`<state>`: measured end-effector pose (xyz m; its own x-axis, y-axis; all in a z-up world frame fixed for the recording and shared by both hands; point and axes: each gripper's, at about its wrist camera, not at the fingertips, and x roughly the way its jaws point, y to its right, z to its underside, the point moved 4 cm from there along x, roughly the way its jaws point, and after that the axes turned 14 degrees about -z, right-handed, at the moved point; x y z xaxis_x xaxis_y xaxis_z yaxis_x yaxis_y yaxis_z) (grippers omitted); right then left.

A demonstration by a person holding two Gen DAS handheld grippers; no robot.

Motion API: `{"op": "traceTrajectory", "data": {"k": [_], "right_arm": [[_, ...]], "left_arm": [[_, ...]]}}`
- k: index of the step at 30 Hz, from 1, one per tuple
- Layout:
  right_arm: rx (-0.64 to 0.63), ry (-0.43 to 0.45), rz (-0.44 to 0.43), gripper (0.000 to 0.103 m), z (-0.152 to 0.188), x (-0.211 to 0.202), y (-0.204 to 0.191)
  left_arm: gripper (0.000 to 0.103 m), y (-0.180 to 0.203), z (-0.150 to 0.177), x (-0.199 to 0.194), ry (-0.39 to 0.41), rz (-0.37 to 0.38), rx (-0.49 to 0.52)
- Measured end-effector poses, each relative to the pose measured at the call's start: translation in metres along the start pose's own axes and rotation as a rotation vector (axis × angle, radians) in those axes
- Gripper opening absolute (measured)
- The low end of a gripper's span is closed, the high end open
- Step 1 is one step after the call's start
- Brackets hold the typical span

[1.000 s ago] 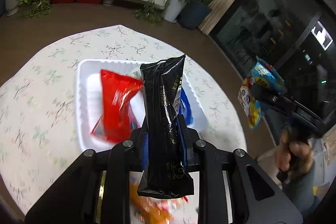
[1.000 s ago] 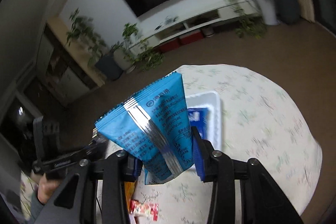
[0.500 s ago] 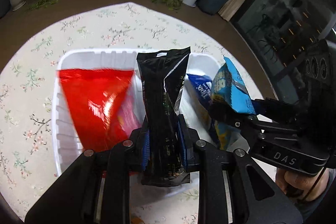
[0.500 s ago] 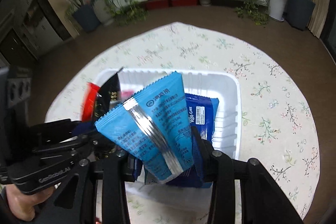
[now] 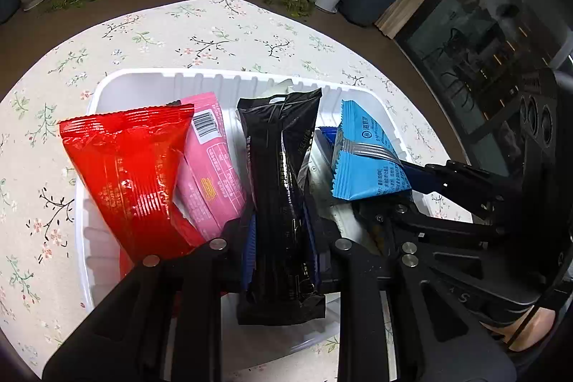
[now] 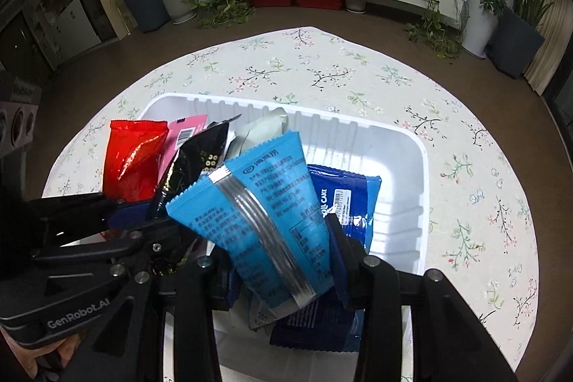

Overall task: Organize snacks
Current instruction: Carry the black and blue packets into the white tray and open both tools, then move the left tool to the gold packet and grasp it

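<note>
- Your left gripper (image 5: 283, 238) pinched the black snack packet (image 5: 283, 188) near its lower end, jaws pressed tight on it; the packet stood up the middle of the left wrist frame, over the white tray (image 5: 161, 83).
- Your right gripper (image 6: 283, 260) clamped the light blue snack packet (image 6: 265, 210) between its jaws, with the packet leaning toward the upper centre of the right wrist frame, above the tray (image 6: 412, 203).
- In the tray, a red packet (image 5: 132, 174) and a pink packet (image 5: 211, 167) lay left of centre, and a dark blue cake packet (image 6: 343, 199) lay just right of the light blue one.
- The tray sat on a floral tablecloth (image 6: 322, 70).
- Against a second ago, you had brought both grippers down over the tray: the tray filled far more of each frame, and the right gripper, then off at the right edge of the left wrist view, sat just beside the left one.
- Both grips looked unchanged.
</note>
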<state>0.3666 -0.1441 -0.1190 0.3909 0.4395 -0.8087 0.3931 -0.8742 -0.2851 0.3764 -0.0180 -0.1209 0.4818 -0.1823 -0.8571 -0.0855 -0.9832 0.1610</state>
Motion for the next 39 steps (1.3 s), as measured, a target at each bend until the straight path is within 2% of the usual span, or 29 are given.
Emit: {"op": "traceTrajectory", "data": {"k": [5, 13, 15, 18, 20, 23, 25, 27, 28, 30, 32, 36, 39], "right_arm": [[0.008, 0.019, -0.002, 0.048, 0.000, -0.005, 0.000], [-0.006, 0.055, 0.017, 0.053, 0.002, -0.027, -0.004], [-0.014, 0.064, 0.018, 0.058, 0.003, -0.033, -0.006], [-0.030, 0.082, 0.025, 0.060, 0.006, -0.045, -0.011], [-0.033, 0.109, 0.015, 0.061, 0.009, -0.060, -0.016], [-0.011, 0.174, -0.021, 0.071, 0.017, -0.089, -0.021], [0.014, 0.258, -0.087, 0.080, 0.027, -0.116, -0.026], [0.049, 0.353, -0.172, 0.103, 0.043, -0.141, -0.030], [0.075, 0.388, -0.223, 0.103, 0.055, -0.149, -0.031], [0.122, 0.344, -0.273, 0.103, 0.072, -0.151, -0.034], [0.179, 0.349, -0.333, 0.103, 0.096, -0.158, -0.035], [0.235, 0.393, -0.377, 0.103, 0.139, -0.173, -0.040], [0.270, 0.404, -0.388, 0.103, 0.172, -0.179, -0.044]], "left_arm": [[0.028, -0.003, 0.001, -0.006, 0.006, -0.004, -0.016], [0.072, -0.009, 0.000, -0.029, 0.053, -0.014, -0.031], [0.073, -0.010, 0.001, -0.037, 0.064, -0.008, -0.035], [0.074, -0.008, 0.004, -0.055, 0.087, 0.000, -0.039], [0.078, -0.009, 0.006, -0.069, 0.109, 0.001, -0.037], [0.087, -0.013, 0.016, -0.102, 0.153, 0.026, -0.042], [0.101, -0.015, 0.027, -0.121, 0.172, 0.034, -0.042], [0.103, -0.019, 0.042, -0.142, 0.193, 0.050, -0.032], [0.103, -0.020, 0.049, -0.152, 0.203, 0.050, -0.029], [0.103, -0.026, 0.069, -0.171, 0.234, 0.042, -0.013], [0.103, -0.032, 0.089, -0.187, 0.264, 0.023, 0.014], [0.103, -0.047, 0.138, -0.209, 0.322, -0.066, 0.040], [0.103, -0.057, 0.173, -0.209, 0.314, -0.121, 0.041]]}}
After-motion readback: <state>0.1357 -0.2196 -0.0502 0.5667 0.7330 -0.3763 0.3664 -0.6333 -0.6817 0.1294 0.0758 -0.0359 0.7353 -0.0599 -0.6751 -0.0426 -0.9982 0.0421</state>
